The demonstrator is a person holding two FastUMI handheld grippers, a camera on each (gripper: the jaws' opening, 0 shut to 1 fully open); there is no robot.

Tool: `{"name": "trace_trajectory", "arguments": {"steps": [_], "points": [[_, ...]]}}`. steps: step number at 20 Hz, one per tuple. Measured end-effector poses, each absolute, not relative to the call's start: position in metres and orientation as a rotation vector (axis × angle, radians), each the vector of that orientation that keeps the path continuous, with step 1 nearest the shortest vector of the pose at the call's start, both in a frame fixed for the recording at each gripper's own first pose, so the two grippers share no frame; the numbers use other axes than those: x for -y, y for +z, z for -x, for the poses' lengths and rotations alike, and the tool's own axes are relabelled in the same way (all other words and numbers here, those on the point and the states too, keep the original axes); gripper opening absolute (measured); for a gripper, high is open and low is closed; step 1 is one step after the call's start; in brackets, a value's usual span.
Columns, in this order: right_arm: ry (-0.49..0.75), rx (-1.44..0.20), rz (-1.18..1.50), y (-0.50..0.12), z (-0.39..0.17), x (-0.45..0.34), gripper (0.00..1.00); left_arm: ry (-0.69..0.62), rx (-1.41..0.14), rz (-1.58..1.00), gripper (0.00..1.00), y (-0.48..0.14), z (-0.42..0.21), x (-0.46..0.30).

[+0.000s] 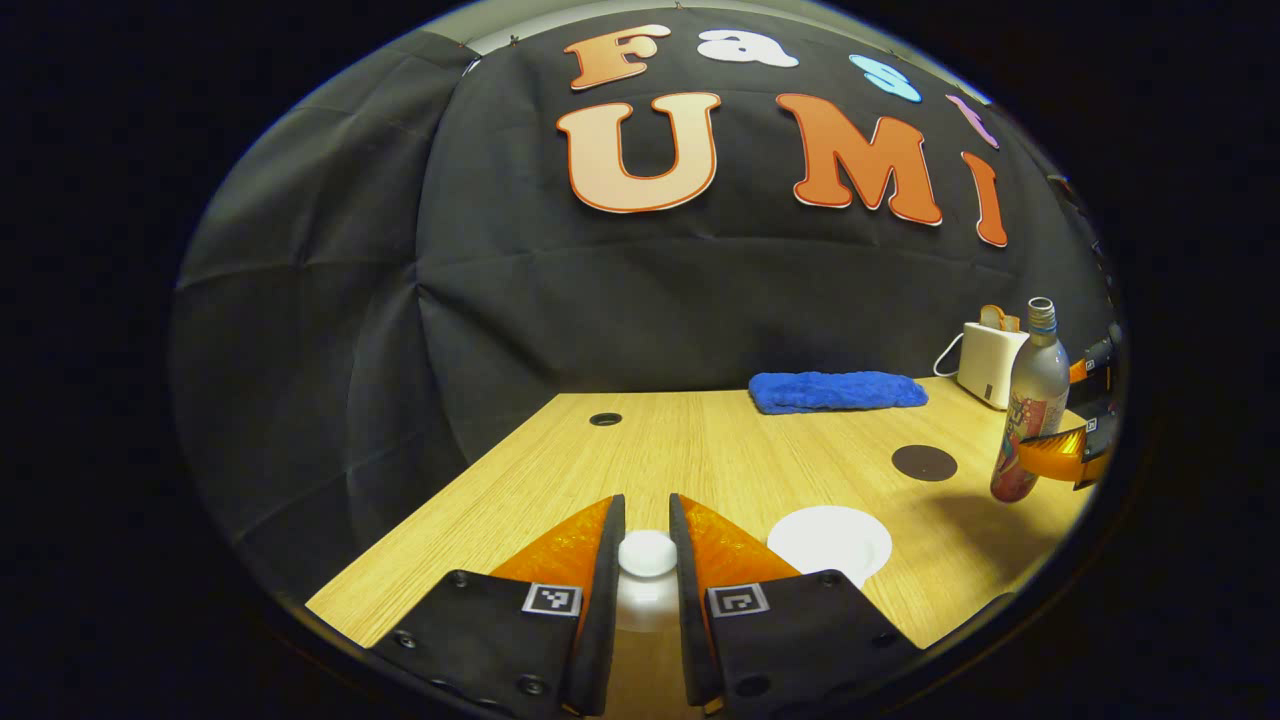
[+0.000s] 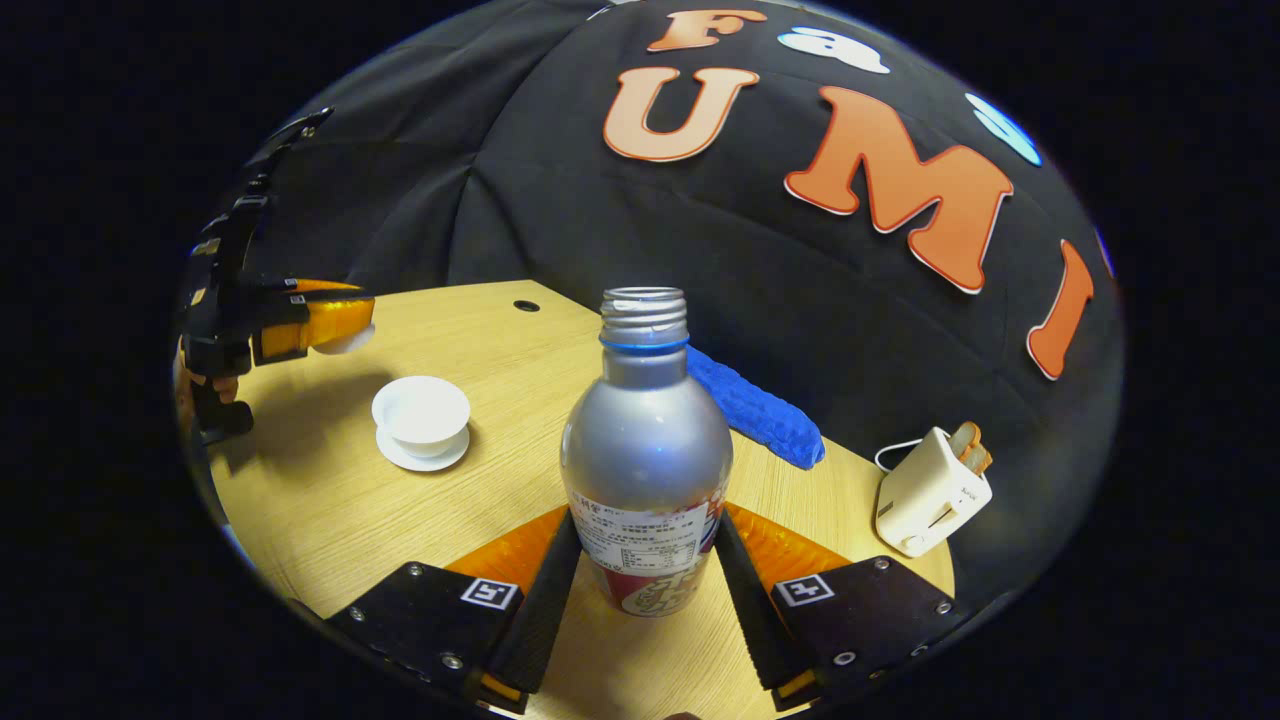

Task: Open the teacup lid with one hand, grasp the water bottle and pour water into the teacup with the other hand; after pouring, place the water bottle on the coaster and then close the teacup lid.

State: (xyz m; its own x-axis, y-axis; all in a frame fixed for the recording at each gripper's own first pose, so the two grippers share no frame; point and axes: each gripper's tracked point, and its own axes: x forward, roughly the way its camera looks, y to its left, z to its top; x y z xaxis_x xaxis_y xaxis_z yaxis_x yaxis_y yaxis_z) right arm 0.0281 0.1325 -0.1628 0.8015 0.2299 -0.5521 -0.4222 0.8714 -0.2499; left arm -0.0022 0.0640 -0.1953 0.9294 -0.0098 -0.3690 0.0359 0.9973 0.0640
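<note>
Your left tool (image 1: 647, 560) shows two flat black plates dotted with screws, each carrying a small square black-and-white marker near its inner edge. Your right tool (image 2: 645, 580) has the same black plates, screws and square markers.

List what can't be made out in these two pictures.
- Lid, left gripper view: just its knob shows; the left gripper's fingers hide the rest.
- Water level in the bottle: its wall is opaque in both views.
- Teacup contents, right gripper view: too small and too shallow an angle.
- Bottle's base, right gripper view: whether it rests on the table cannot be told.
</note>
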Motion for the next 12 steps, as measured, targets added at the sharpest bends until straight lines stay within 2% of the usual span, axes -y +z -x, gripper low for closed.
{"name": "trace_trajectory", "arguments": {"steps": [9,10,12], "points": [[0.397,-0.529,0.662,-0.161,-0.04,-0.162,0.77,0.02,-0.373,-0.023,0.32,-0.198,0.012,-0.092],[0.397,-0.517,0.699,-0.16,-0.042,-0.164,0.78,0.026,-0.371,-0.021,0.29,-0.2,0.012,-0.096],[0.402,-0.5,0.764,-0.16,-0.047,-0.17,0.77,0.034,-0.376,-0.014,0.32,-0.202,0.013,-0.1]]}}
